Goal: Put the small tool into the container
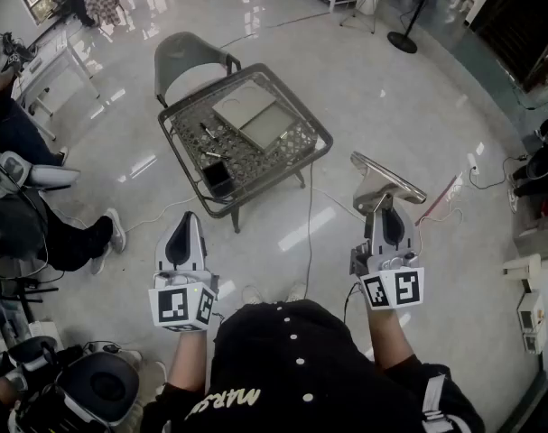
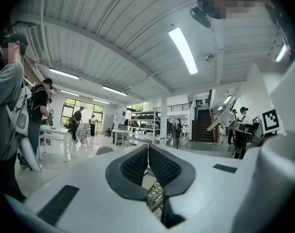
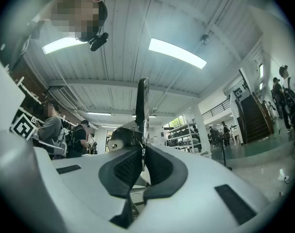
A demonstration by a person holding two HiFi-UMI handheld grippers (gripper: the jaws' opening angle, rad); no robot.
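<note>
A wire-mesh table (image 1: 302, 144) stands ahead of me on the floor. On its near corner sits a small black container (image 1: 218, 178), with small dark tools (image 1: 210, 139) lying on the mesh behind it. My right gripper (image 1: 383, 209) is shut on a flat shiny metal tool (image 1: 386, 181), held over the floor right of the table. In the right gripper view the tool's blade (image 3: 143, 110) rises edge-on from the jaws of the right gripper (image 3: 141, 159). My left gripper (image 1: 185, 220) hangs over the floor short of the table; in its own view the left gripper (image 2: 147, 152) is shut on nothing.
A grey flat board (image 1: 251, 115) lies on the far half of the table. A grey chair (image 1: 190, 57) stands behind it. A cable (image 1: 311, 233) runs across the floor from the table towards me. A seated person's legs (image 1: 70, 237) are at the left, and a fan stand (image 1: 404, 34) at the back right.
</note>
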